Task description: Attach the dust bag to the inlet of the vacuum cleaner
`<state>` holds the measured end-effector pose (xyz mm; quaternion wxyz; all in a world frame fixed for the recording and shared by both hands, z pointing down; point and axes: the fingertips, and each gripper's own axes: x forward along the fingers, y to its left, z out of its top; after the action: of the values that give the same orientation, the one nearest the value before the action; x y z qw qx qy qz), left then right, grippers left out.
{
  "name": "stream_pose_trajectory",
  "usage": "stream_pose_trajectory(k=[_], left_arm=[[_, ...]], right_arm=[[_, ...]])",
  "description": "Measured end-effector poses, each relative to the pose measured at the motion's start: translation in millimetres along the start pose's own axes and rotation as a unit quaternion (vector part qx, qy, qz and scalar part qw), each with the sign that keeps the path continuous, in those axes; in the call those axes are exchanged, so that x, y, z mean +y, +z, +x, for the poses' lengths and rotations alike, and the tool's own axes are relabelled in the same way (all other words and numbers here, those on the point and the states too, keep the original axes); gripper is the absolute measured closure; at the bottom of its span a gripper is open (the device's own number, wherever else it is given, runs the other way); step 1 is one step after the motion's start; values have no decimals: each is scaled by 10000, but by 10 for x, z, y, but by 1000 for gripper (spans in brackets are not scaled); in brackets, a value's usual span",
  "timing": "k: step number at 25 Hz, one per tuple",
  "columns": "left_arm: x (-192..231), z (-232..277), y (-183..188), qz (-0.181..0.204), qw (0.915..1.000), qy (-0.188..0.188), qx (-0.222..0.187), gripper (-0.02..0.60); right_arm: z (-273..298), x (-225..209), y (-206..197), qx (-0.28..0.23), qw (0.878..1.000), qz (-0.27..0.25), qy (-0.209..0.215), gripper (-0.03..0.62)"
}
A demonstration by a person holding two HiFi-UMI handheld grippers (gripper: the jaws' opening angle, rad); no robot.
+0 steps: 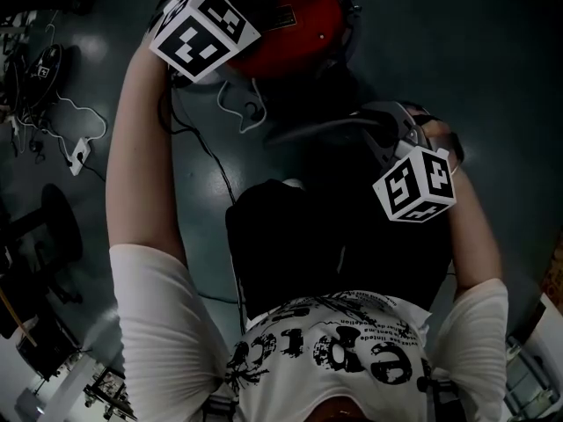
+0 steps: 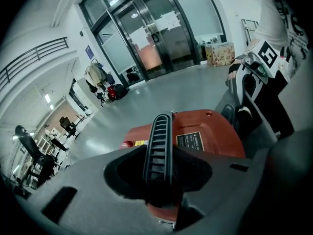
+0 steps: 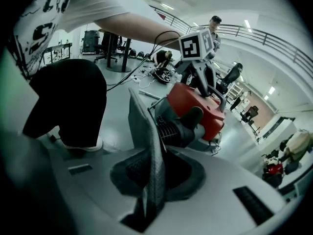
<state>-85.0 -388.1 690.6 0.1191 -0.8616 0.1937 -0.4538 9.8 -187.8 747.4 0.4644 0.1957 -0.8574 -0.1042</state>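
Observation:
The red vacuum cleaner (image 1: 295, 11) stands on the grey floor in front of the person's knees. My left gripper (image 2: 159, 177) is shut on its black ribbed carry handle (image 2: 160, 138), above the red body (image 2: 208, 133). My right gripper (image 3: 149, 182) is shut on a fold of the grey woven dust bag (image 3: 145, 126), which rises upright from the jaws. Just beyond the bag sits the vacuum's black ribbed end (image 3: 178, 126). The right gripper view also shows the vacuum (image 3: 193, 102) with the left gripper's marker cube (image 3: 195, 45) over it. The inlet itself is not clearly visible.
The person's dark trousers and shoe (image 3: 80, 143) are close on the left of the bag. Cables and a white power strip (image 1: 77, 152) lie on the floor at the left. Glass doors (image 2: 156, 33), a cardboard box (image 2: 220, 53) and desks with chairs stand farther off.

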Motion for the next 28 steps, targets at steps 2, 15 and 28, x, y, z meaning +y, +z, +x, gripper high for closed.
stream_pose_trajectory(k=[2,15,28], left_arm=[[-4,2,-1,-5,10000,9,-4,442],[-6,22,-11,-50,10000,2,-3,442],[92,-57,25,-65,9998,181,69,443]], right_arm=[[2,-10,27,24,10000,-47,-25,560],[56,-143,93,-73,9992,383,83,546],[32,-320,96,-115,9915,880,-956,513]])
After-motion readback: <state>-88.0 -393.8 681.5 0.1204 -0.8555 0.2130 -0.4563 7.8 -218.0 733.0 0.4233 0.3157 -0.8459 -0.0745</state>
